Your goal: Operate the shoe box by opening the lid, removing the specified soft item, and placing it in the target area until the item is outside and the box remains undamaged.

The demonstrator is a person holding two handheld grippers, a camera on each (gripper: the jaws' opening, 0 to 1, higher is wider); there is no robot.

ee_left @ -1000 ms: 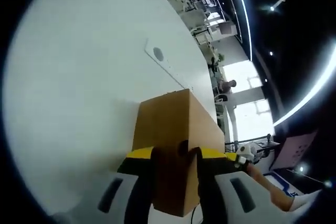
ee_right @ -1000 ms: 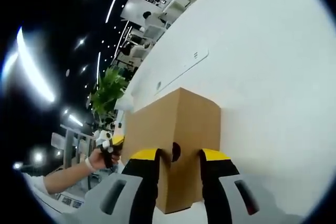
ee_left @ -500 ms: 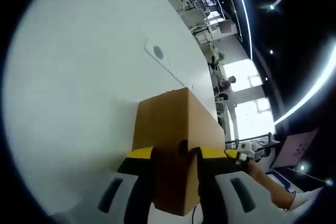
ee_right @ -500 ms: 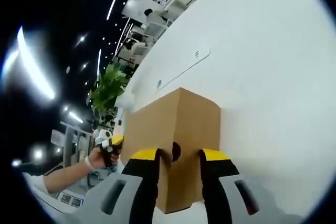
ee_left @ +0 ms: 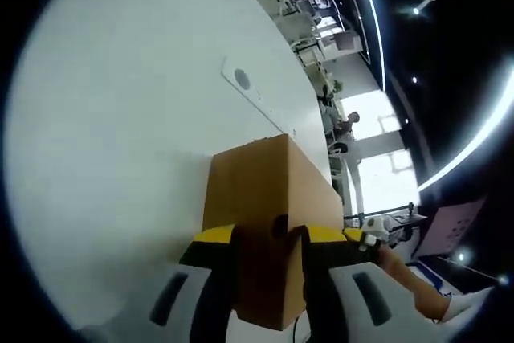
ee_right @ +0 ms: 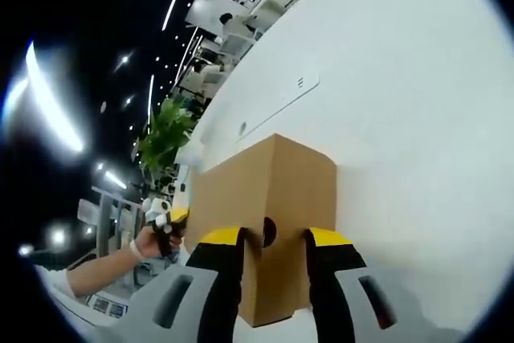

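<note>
A brown cardboard shoe box (ee_left: 269, 182) stands on the white table (ee_left: 120, 118) with its lid down. My left gripper (ee_left: 269, 236) is shut on one end of the box, its yellow-tipped jaws either side of a round finger hole. In the right gripper view the same shoe box (ee_right: 277, 186) shows from the other end, and my right gripper (ee_right: 271, 236) is shut on that end at its finger hole. The right gripper (ee_left: 372, 234) and a hand show past the box in the left gripper view. The left gripper (ee_right: 169, 221) and a hand show beside the box in the right gripper view. The box's contents are hidden.
A flat white cover plate (ee_left: 249, 94) is set into the table beyond the box, also seen as a plate (ee_right: 277, 108) in the right gripper view. A green plant (ee_right: 165, 138) and office desks (ee_left: 309, 30) stand past the table's far edge.
</note>
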